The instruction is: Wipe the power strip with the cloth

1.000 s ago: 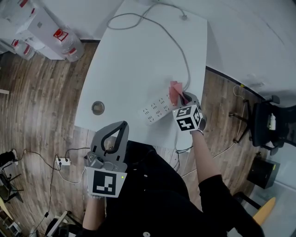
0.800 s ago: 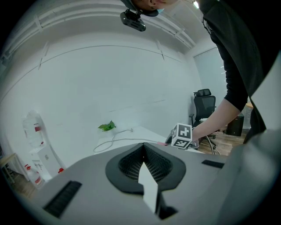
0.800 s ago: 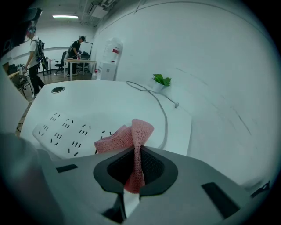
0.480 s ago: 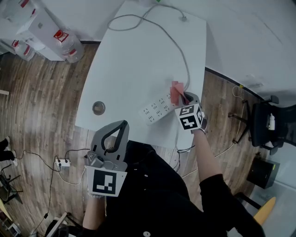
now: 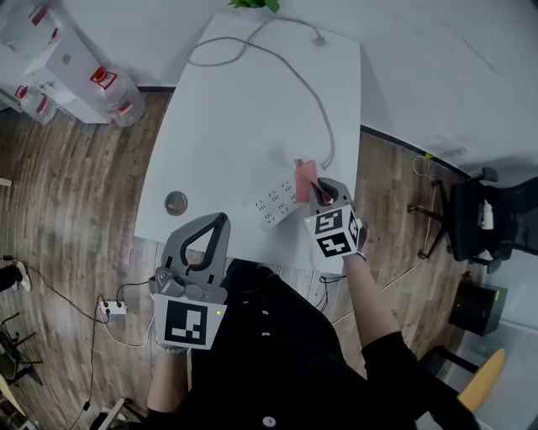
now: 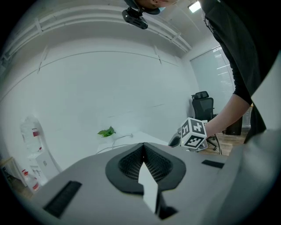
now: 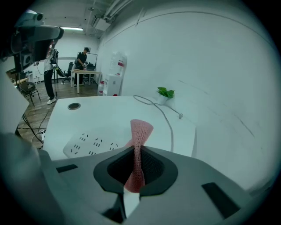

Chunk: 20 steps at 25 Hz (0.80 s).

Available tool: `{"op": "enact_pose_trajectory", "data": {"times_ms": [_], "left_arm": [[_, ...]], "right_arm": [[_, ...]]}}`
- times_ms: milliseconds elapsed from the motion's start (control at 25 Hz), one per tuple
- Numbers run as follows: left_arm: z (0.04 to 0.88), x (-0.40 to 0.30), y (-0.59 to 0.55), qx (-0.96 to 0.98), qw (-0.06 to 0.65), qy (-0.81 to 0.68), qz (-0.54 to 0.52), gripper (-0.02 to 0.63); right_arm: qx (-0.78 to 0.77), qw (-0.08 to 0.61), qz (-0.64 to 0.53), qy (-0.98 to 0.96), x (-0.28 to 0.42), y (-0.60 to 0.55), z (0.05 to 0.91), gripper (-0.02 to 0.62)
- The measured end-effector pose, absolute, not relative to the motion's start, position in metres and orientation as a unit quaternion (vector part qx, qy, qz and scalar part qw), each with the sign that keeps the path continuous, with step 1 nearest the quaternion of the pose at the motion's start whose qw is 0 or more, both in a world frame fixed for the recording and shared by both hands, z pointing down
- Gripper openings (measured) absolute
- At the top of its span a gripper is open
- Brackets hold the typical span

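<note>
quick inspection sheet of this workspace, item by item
Surface: white table, with a round metal grommet near its left edge.
Job's things: white power strip lies flat near the front edge; the pink cloth is at its cable end, and contact cannot be told.
Clutter: small green plant at the far edge, otherwise nothing seen.
Grippers: right gripper has its fingers shut on the cloth; left gripper is shut, empty and away from the strip.
Cables: grey cable runs from the strip across the table; a white socket block with leads lies on the floor.
Surroundings: wooden floor, black office chair.
</note>
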<state>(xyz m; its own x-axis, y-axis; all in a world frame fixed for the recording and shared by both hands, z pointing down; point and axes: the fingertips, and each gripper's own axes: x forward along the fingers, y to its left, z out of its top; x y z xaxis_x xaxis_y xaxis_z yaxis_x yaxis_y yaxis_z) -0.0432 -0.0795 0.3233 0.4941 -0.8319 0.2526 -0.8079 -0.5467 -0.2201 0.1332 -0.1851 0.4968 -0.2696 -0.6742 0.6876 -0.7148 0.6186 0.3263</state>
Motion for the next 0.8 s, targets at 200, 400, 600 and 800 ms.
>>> {"op": "enact_pose_trajectory", "data": {"times_ms": [200, 400, 600, 800], "left_arm": [[0.320, -0.041, -0.084, -0.868, 0.046, 0.465, -0.166, 0.014], [0.317, -0.041, -0.087, -0.870, 0.047, 0.463, -0.165, 0.014], [0.318, -0.046, -0.088, -0.869, 0.047, 0.464, -0.166, 0.012], [0.319, -0.049, -0.087, -0.867, 0.047, 0.466, -0.168, 0.014]], "right_arm": [[0.421, 0.397, 0.013, -0.815, 0.111, -0.162, 0.477, 0.051], [0.381, 0.387, 0.004, -0.840, 0.078, -0.135, 0.469, 0.051], [0.335, 0.390, 0.007, -0.858, 0.043, -0.105, 0.479, 0.051], [0.288, 0.408, 0.010, -0.867, 0.018, -0.076, 0.503, 0.051]]}}
